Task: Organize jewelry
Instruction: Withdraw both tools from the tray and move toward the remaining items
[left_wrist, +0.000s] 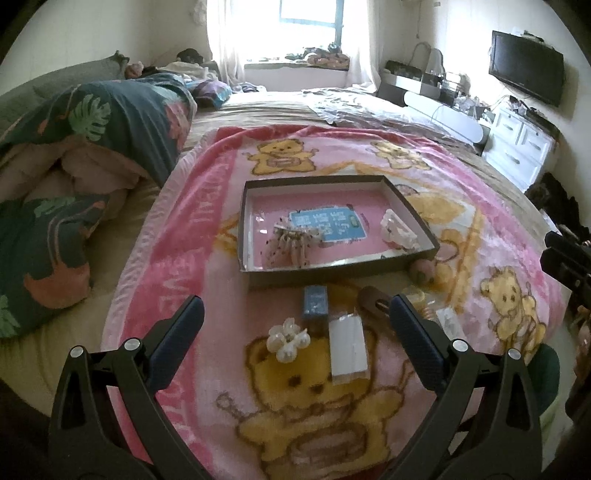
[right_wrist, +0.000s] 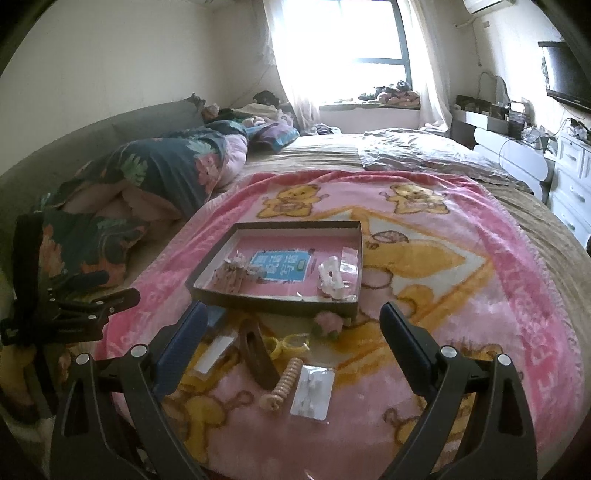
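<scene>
Spread across the bed, a pink fleece blanket (left_wrist: 207, 258) printed with yellow bears carries everything we work with. On it sits a shallow dark cardboard box lid (left_wrist: 413, 206) with a pink floor, holding a beaded fringe hair ornament (left_wrist: 293, 242) at its left and a white claw clip (left_wrist: 397, 227) at its right. In front of the lid lie a white pearl flower clip (left_wrist: 287, 341), a small blue box (left_wrist: 315, 305), a clear flat packet (left_wrist: 348, 349), a brown oval hair clip (right_wrist: 256, 356), a yellow ring-shaped clip (right_wrist: 290, 341), a beige spiral hair tie (right_wrist: 283, 384) and a blister card of small white pieces (right_wrist: 313, 391). We hold our left gripper (left_wrist: 295, 321) above the flower clip, fingers spread wide and empty. Our right gripper (right_wrist: 293, 336) hovers over the brown clip, fingers likewise wide apart, gripping nothing.
</scene>
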